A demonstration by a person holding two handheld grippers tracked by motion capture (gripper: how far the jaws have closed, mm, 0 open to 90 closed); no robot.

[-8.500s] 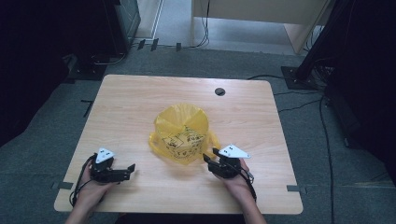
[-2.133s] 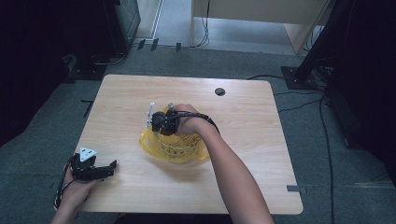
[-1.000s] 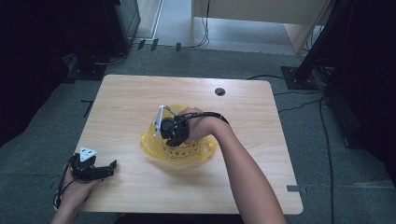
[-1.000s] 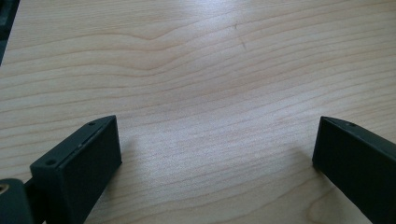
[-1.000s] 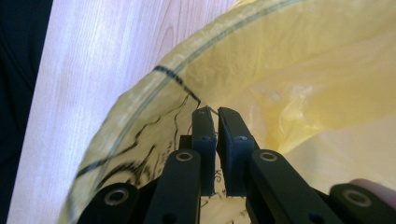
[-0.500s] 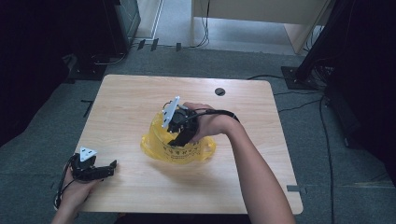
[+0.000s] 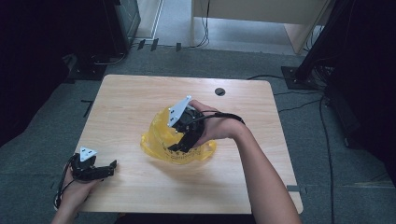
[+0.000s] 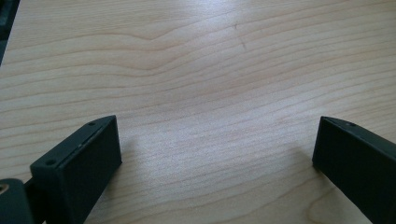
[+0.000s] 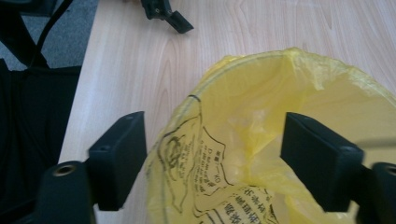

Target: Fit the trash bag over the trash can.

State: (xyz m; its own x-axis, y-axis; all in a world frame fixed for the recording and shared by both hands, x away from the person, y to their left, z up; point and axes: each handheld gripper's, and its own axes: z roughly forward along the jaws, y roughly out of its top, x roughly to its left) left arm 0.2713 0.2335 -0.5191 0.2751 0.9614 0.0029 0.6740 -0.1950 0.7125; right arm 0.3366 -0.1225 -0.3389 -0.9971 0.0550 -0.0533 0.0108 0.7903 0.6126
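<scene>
A yellow plastic bag [image 7: 156, 140] with black print lies crumpled at the middle of the wooden table [image 7: 130, 102]. My right gripper [image 7: 181, 140] hangs over it, tilted down toward the near left, the hand reaching in from the right. In the right gripper view the bag [image 9: 261, 154] bulges up between the jaws. The right gripper [image 9: 212, 128] is open, its jaws set wide on either side of the bag's printed face. My left gripper [image 7: 107, 167] rests on the table near the front left corner, open [image 8: 217, 135], with bare wood between its jaws.
A dark round cable hole [image 7: 220, 91] sits near the table's far edge. The left gripper [image 9: 166, 14] shows at the top of the right gripper view. Grey carpet, cables and furniture legs surround the table.
My right gripper has moved right and nearer across the bag and turned its jaws downward. The bag has bunched up under it. The left gripper has stayed put over the last two seconds.
</scene>
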